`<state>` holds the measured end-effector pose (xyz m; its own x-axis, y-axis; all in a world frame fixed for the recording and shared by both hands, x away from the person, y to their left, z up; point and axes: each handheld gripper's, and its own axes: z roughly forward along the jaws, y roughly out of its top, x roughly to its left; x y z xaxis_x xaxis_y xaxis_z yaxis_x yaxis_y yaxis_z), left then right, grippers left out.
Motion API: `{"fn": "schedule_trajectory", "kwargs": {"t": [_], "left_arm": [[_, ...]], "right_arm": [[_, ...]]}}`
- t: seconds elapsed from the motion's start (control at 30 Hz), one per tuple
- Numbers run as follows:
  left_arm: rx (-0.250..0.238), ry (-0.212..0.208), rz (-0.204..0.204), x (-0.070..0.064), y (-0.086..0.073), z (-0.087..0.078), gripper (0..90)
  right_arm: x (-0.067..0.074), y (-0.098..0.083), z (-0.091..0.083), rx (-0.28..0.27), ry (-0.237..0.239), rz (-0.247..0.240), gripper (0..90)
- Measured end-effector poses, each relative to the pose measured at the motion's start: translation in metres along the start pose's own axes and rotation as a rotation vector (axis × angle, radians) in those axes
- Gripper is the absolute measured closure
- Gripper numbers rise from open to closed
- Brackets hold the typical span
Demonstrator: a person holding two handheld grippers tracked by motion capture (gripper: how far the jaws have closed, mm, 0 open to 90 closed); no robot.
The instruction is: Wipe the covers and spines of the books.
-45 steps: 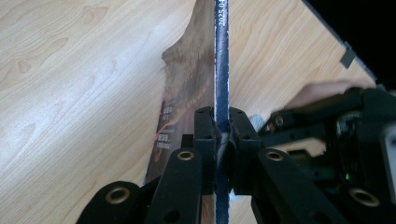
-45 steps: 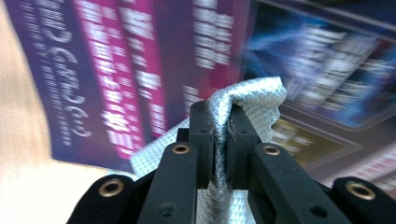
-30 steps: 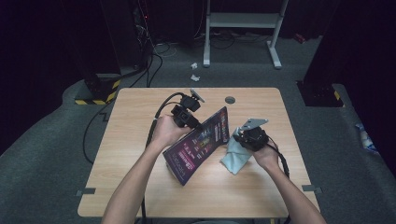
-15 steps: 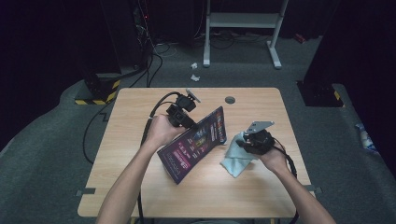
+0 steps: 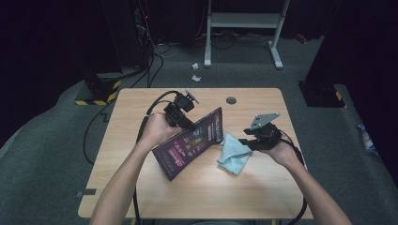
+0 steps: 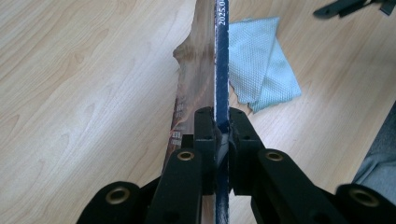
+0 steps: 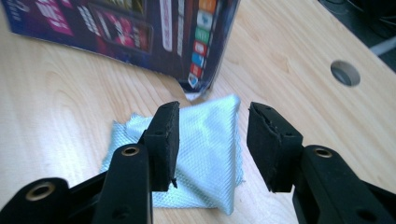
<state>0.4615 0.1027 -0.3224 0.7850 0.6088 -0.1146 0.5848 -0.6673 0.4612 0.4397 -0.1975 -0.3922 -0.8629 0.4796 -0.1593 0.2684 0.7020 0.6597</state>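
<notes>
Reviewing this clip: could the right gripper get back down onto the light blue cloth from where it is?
Probably yes. The right gripper hangs just above the cloth, its jaws apart after just opening and nothing between them. The board, clamped on edge by the left gripper, stands beside the cloth, not over it.

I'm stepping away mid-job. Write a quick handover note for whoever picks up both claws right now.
Left claw: shut on the booklet's edge, holding it tilted, its lower edge on the table.
Right claw: open, jaws have just been opening; it hangs over the cloth, nothing between the pads.
Cloth: folded, flat on the table beside the booklet's right end.
Done: cloth let go, booklet gripped.
Left: probably regrasp the cloth and wipe the booklet, though that is a guess.
</notes>
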Motion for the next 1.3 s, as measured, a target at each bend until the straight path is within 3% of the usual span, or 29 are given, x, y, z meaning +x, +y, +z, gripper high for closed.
{"fn": "schedule_trajectory", "kwargs": {"t": [0.13, 0.17, 0.27, 0.43, 0.6, 0.87, 0.9, 1.03, 1.13, 1.3], "left_arm": [[0.010, -0.017, 0.023, 0.000, 0.001, 0.000, 83.8], [0.012, -0.022, 0.038, -0.001, 0.002, 0.000, 83.8], [0.011, -0.032, 0.063, -0.002, 0.003, -0.002, 83.8], [0.016, -0.041, 0.105, -0.007, 0.004, -0.006, 83.8], [0.021, -0.044, 0.135, -0.009, 0.005, -0.009, 83.8], [0.020, -0.075, 0.168, -0.013, 0.006, -0.012, 83.8], [0.022, -0.077, 0.177, -0.014, 0.007, -0.012, 83.8], [0.016, -0.086, 0.197, -0.016, 0.007, -0.013, 83.8], [0.014, -0.095, 0.213, -0.017, 0.007, -0.013, 83.8], [0.024, -0.093, 0.224, -0.019, 0.007, -0.010, 83.7]], "right_arm": [[-0.002, 0.012, -0.009, -0.007, 0.014, -0.042, 54.2], [-0.001, 0.022, -0.012, -0.002, 0.016, -0.084, 54.3], [0.002, 0.032, -0.015, -0.007, 0.020, -0.133, 51.8], [0.000, 0.047, -0.019, -0.019, 0.016, -0.186, 48.0], [-0.005, 0.066, -0.023, -0.009, 0.015, -0.222, 45.8], [-0.007, 0.094, -0.025, -0.032, 0.067, -0.251, 40.5], [-0.005, 0.100, -0.022, -0.022, 0.096, -0.264, 40.5], [-0.003, 0.106, -0.017, -0.013, 0.130, -0.276, 40.6], [-0.001, 0.109, -0.009, 0.008, 0.170, -0.286, 42.9], [0.000, 0.107, -0.005, 0.038, 0.160, -0.314, 52.9]]}}
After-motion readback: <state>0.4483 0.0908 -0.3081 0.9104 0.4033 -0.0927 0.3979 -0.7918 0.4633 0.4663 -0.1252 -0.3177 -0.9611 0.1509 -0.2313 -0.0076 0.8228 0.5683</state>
